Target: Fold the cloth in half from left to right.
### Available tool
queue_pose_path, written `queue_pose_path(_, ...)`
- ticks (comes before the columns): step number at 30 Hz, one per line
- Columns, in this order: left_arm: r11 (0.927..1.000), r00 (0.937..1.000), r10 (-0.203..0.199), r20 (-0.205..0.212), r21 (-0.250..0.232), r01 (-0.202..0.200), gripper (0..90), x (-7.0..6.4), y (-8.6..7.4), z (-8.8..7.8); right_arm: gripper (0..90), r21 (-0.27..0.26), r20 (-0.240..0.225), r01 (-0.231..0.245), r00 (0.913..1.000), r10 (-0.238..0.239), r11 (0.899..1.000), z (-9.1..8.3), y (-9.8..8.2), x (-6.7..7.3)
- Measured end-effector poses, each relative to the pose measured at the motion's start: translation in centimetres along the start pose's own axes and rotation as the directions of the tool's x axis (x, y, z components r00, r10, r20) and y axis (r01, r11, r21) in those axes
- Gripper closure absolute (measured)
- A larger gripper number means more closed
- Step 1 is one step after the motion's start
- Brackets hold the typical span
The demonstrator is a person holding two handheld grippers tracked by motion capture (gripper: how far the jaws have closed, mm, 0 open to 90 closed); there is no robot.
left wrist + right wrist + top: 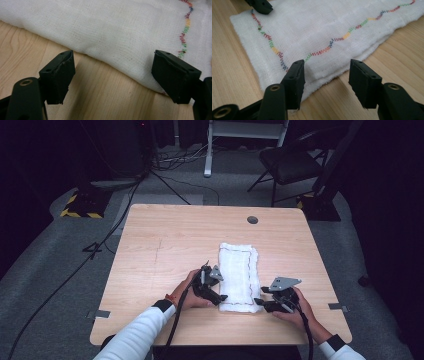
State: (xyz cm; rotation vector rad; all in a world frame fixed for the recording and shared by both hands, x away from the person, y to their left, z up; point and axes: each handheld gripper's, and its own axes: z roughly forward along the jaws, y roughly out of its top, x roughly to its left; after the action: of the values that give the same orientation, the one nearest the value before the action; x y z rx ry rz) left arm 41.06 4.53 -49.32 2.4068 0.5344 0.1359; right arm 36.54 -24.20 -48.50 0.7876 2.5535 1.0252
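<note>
A folded white cloth (239, 276) lies flat on the wooden table (165, 250), a little right of the middle and toward the near edge, its long side running away from the person. A wavy line of multicoloured stitching (329, 47) runs just inside its border.

The left gripper (216, 296) sits at the cloth's near left corner, held by the left hand (187, 292), which rests low on the table with its white sleeve (140, 335) coming in from the bottom edge. In the left gripper view its fingers (58, 75) stand wide apart with nothing between them but bare wood; the folded edge of the cloth (107, 32) runs across just beyond the tips, and the far finger's tip overlaps the cloth's corner near the stitching, though contact cannot be told.

The right gripper (261, 303) sits at the cloth's near right corner, carried by the right hand (295, 312), which also lies low near the table's front edge, pointing leftward at the cloth. In the right gripper view its fingers (295, 82) are parted, one on each side of the near corner of the cloth (322, 35): one finger is over the cloth's edge, the other over bare wood just beside it. The pads are not pressing the fabric. At the top left of that view a black tip of the left gripper (260, 6) rests at the cloth's opposite corner.

Beyond the table stands a dark chair (287, 165) on grey floor, with cables (100, 245) trailing on the left.
</note>
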Motion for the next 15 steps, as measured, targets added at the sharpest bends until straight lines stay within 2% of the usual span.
queue_pose_path(4,0.9996,0.9993,0.009,-0.035,-0.025,-0.010,18.9,0.4,0.5,-0.6,45.2,-0.036,0.023,-0.017,0.9996,0.018,0.999,-0.6,0.5,-1.3)
queue_pose_path(9,0.9950,0.9962,-0.053,-0.069,-0.088,0.047,20.0,2.2,1.8,-1.5,45.9,-0.073,0.077,-0.047,0.9957,0.052,0.996,-0.8,1.8,-3.6)
queue_pose_path(13,0.9929,0.9896,-0.069,-0.126,-0.105,0.056,20.7,3.7,3.1,-1.4,46.9,-0.092,0.113,-0.065,0.9907,0.075,0.994,-0.1,3.5,-5.5)
queue_pose_path(15,0.9918,0.9873,-0.085,-0.134,-0.106,0.071,21.0,4.6,3.7,-1.2,47.3,-0.088,0.129,-0.069,0.9884,0.080,0.994,0.5,4.3,-6.4)
